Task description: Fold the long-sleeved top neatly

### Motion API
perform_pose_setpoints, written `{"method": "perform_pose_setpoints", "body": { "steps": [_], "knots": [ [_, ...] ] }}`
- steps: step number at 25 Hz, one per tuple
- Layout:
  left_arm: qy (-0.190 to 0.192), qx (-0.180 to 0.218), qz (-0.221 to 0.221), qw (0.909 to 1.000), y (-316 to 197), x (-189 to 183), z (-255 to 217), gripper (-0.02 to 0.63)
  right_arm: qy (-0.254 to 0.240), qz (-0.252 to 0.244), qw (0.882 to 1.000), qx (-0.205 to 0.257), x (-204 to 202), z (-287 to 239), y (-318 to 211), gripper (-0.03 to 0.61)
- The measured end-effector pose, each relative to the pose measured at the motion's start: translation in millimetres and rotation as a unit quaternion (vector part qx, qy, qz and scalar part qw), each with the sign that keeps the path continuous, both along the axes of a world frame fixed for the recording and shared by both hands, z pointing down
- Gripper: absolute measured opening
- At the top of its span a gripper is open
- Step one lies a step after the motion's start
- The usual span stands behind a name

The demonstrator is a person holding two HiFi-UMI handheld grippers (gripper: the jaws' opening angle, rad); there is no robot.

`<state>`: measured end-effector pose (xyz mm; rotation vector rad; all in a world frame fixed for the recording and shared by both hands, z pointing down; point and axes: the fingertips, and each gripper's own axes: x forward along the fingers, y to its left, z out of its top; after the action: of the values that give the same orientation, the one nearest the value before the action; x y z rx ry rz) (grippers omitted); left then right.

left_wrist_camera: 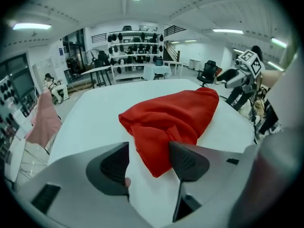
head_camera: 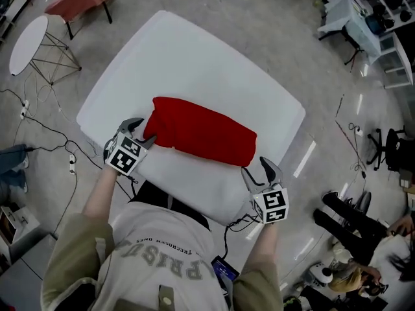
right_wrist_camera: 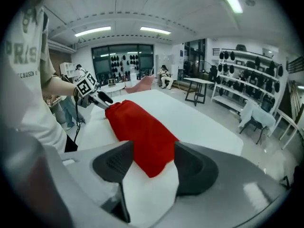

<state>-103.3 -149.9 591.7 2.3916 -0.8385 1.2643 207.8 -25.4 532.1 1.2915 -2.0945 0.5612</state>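
The red top [head_camera: 204,133] lies folded into 1 long bundle across the middle of the white surface [head_camera: 194,57]. It slants from the left edge toward the near right corner. The left tongs [head_camera: 141,132] sit at its left end with jaws apart, and a corner of cloth lies loose between them. The right tongs [head_camera: 262,172] sit at its right end, also parted. The cloth's end shows between the jaws, unpinched.
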Motion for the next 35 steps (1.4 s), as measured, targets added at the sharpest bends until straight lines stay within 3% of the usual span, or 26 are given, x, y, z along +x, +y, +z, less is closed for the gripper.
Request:
{"method": "perform_pose_setpoints", "body": {
  "steps": [2,7,11,13,16,18,19,22,25,26,27,28,31,35],
  "knots": [
    [0.007,-0.008,-0.027,0.9996,-0.4,0.8,11.3,0.245,0.007,-0.028,0.999,-0.025,-27.0,23.6,-6.6,0.255],
    [0.019,-0.045,-0.075,0.996,-4.9,-13.8,29.6,0.081,0.071,-0.091,0.99,-0.084,-51.3,67.8,-24.8,0.255],
    [0.049,-0.089,-0.145,0.9841,-11.1,-38.5,38.4,0.084,0.064,-0.102,0.986,-0.116,-41.3,84.6,-35.1,0.255],
    [0.048,-0.092,-0.154,0.9826,-12.5,-47.6,34.3,0.112,0.047,-0.104,0.985,-0.132,-38.3,89.1,-37.1,0.255],
    [0.024,-0.046,-0.093,0.9943,-12.1,-39.3,0.7,0.166,0.054,-0.128,0.982,-0.127,-41.0,76.5,-42.1,0.255],
    [0.027,-0.006,0.002,0.9996,-6.6,-2.7,-29.5,0.175,0.06,-0.148,0.981,-0.112,-47.5,62.8,-48.0,0.255],
    [0.03,0.004,0.059,0.9978,-0.8,23.2,-38.9,0.186,0.058,-0.157,0.98,-0.11,-51.8,58.7,-51.0,0.255],
    [-0.009,0.015,0.203,0.979,13.6,88.6,-36.5,0.268,0.06,-0.193,0.972,-0.123,-64.8,58.3,-60.5,0.256],
    [-0.094,-0.009,0.294,0.951,15.6,100.5,-7.2,0.347,0.085,-0.239,0.956,-0.15,-72.7,65.4,-68.0,0.256],
    [-0.115,-0.028,0.313,0.9424,16.0,94.8,2.3,0.362,0.097,-0.253,0.949,-0.162,-72.2,68.9,-68.7,0.259],
    [-0.128,-0.048,0.324,0.936,16.3,87.2,10.1,0.373,0.105,-0.263,0.943,-0.176,-70.4,73.1,-68.5,0.331],
    [-0.132,-0.065,0.328,0.933,15.7,79.0,16.2,0.379,0.11,-0.269,0.938,-0.189,-68.0,77.1,-67.9,0.354],
    [-0.095,-0.103,0.308,0.9411,9.2,64.4,26.5,0.387,0.098,-0.269,0.935,-0.208,-60.8,84.6,-70.3,0.356],
    [-0.034,-0.135,0.28,0.9497,0.0,58.8,25.0,0.39,0.057,-0.237,0.943,-0.224,-46.5,96.6,-75.2,0.38]
  ]
}}
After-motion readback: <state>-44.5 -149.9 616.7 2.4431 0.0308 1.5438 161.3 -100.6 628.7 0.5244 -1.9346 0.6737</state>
